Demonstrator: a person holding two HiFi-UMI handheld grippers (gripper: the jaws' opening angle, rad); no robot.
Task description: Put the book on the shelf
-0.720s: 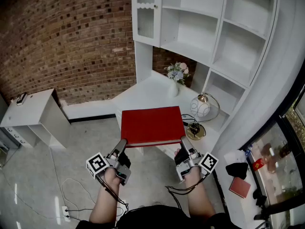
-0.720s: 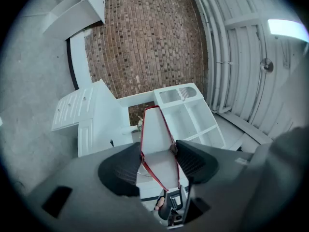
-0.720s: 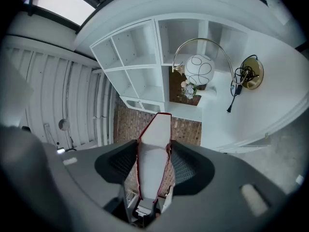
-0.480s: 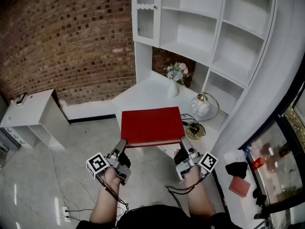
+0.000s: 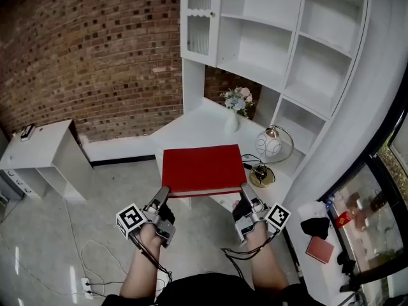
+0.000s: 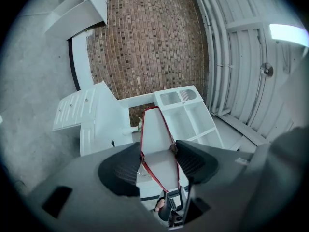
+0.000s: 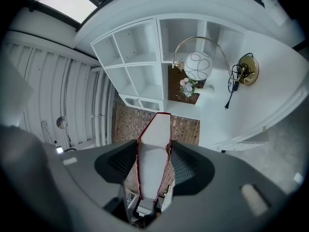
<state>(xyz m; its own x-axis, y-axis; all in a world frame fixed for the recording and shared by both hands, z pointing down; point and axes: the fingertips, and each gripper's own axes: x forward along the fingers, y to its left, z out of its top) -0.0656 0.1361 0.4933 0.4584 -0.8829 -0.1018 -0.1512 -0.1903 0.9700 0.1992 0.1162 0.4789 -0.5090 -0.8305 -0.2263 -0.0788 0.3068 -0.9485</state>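
Items in view: one book (image 5: 203, 167), two grippers, one shelf unit (image 5: 287, 50), one tabletop (image 5: 191, 127).

1. Book. Red cover, held flat and level, cover facing up. In the head view it lies over the near edge of the white tabletop, below the shelf unit and well apart from it. No compartment of the shelf unit holds a book.
2. Left gripper (image 5: 164, 192). Its jaws pinch the book's near left corner; the left gripper view shows the pale page edge clamped between the two dark pads.
3. Right gripper (image 5: 245, 190). Its jaws pinch the near right corner in the same way (page edge between both pads, red cover lines on either side).
4. Tabletop load. One vase of flowers (image 5: 234, 107) stands at the back; one globe lamp (image 5: 269, 146) with a brass base stands to the right, near the book's far right corner.
5. Surroundings. One low white cabinet (image 5: 44, 153) stands against the brick wall (image 5: 95, 56), to the left.
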